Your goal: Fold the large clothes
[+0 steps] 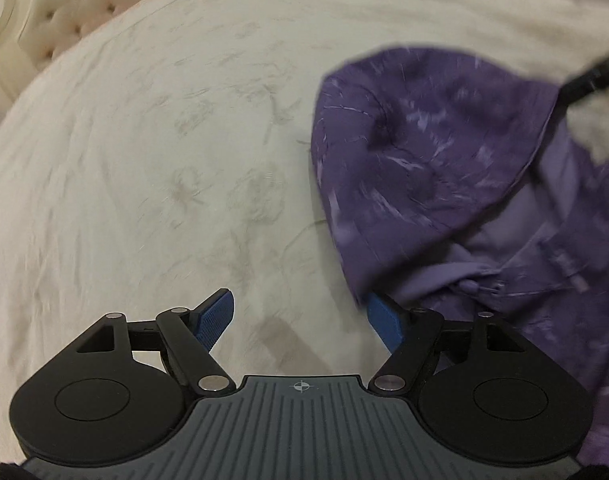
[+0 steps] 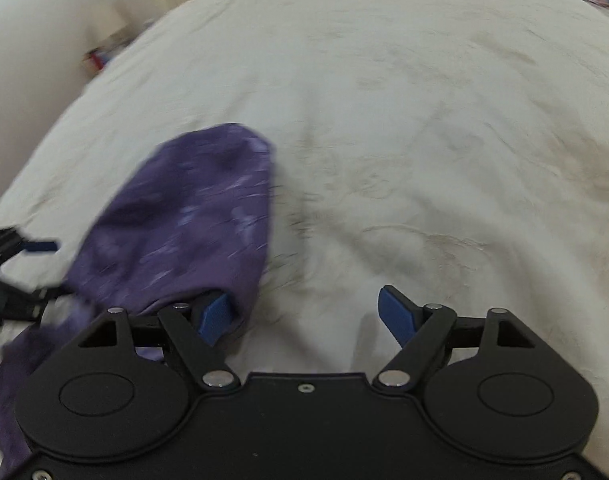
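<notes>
**Cream bedspread, purple garment between my 2 grippers**

Cream bedding with a faint floral print fills both views, and the purple garment (image 1: 444, 168) lies crumpled on it, its mottled outer side up and a paler lining showing at a fold. From my left wrist camera it sits to the right; from the right wrist camera it sits to the left (image 2: 176, 220). My left gripper (image 1: 300, 316) has its fingers spread wide with nothing between them, the right blue pad just touching the cloth's edge. My right gripper (image 2: 304, 316) is likewise spread and holds nothing, its left pad overlapped by the garment's hem. Both frames are motion-blurred. Behind the bedspread (image 1: 144, 160) I see a tufted headboard (image 1: 76, 4).
</notes>
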Demonstrator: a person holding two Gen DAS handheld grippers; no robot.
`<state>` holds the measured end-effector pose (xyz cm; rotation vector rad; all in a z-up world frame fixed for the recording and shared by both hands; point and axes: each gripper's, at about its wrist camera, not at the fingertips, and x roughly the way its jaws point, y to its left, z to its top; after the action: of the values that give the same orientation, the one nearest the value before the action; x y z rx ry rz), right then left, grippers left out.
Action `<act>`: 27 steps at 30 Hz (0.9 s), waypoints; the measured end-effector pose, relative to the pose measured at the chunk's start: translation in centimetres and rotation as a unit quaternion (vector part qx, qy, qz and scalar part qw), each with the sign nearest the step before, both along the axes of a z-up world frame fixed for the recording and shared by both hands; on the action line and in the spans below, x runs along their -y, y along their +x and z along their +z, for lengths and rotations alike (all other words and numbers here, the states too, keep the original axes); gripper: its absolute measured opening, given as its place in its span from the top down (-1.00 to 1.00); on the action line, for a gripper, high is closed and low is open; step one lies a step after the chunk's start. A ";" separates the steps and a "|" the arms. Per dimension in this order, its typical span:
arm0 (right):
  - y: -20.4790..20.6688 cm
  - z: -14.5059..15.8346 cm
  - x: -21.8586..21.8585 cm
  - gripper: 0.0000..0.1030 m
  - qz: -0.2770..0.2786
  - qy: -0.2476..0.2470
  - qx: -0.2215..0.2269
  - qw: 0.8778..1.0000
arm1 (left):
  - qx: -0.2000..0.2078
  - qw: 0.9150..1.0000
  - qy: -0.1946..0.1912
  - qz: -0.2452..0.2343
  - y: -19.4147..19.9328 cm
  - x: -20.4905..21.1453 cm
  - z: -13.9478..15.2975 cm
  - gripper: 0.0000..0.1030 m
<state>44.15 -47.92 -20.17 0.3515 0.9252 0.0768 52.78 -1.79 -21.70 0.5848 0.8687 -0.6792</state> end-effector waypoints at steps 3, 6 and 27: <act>-0.2 2.2 0.2 -0.64 0.037 0.020 0.017 0.999 | -0.024 0.998 -0.042 0.042 0.3 -1.2 2.8 -0.40; 0.3 3.5 1.5 -0.65 0.028 0.062 0.042 0.997 | -0.058 0.984 -0.132 0.106 1.7 -2.1 5.2 -0.42; 12.3 -1.6 0.7 -0.54 -0.010 0.093 0.021 0.995 | -0.122 0.959 -0.150 0.205 7.6 2.0 -1.7 -0.52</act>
<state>56.48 -48.61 -21.78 0.5309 0.8753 0.1519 60.39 -3.80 -23.39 0.0397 1.0539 -0.4927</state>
